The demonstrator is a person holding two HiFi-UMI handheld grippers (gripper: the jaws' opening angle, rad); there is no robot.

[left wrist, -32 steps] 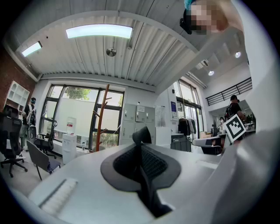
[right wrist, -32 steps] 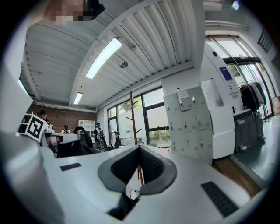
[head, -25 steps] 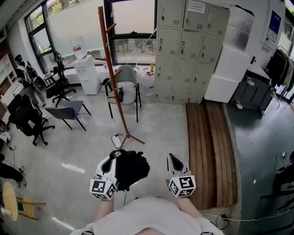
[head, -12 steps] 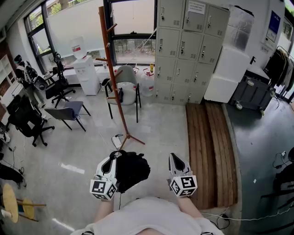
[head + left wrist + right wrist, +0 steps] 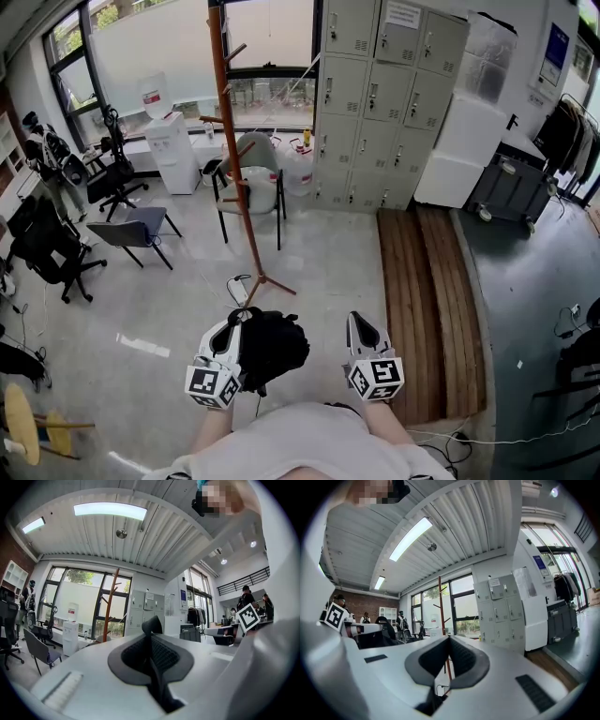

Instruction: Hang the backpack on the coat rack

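Right tongs (image 5: 450, 640) look pinched together at the tips from where I'm sitting, with nothing caught between them. Just past them there's a reddish-brown wooden coat rack (image 5: 439, 603), standing upright in front of a big window (image 5: 461, 609). Grey lockers (image 5: 502, 605) sit off to its right, and a long ceiling light (image 5: 408, 538) runs overhead.

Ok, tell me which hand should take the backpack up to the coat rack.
Left. The left tool is clamped on a strap of the backpack, and the coat rack stands ahead on that side. The right tool is shut and empty.
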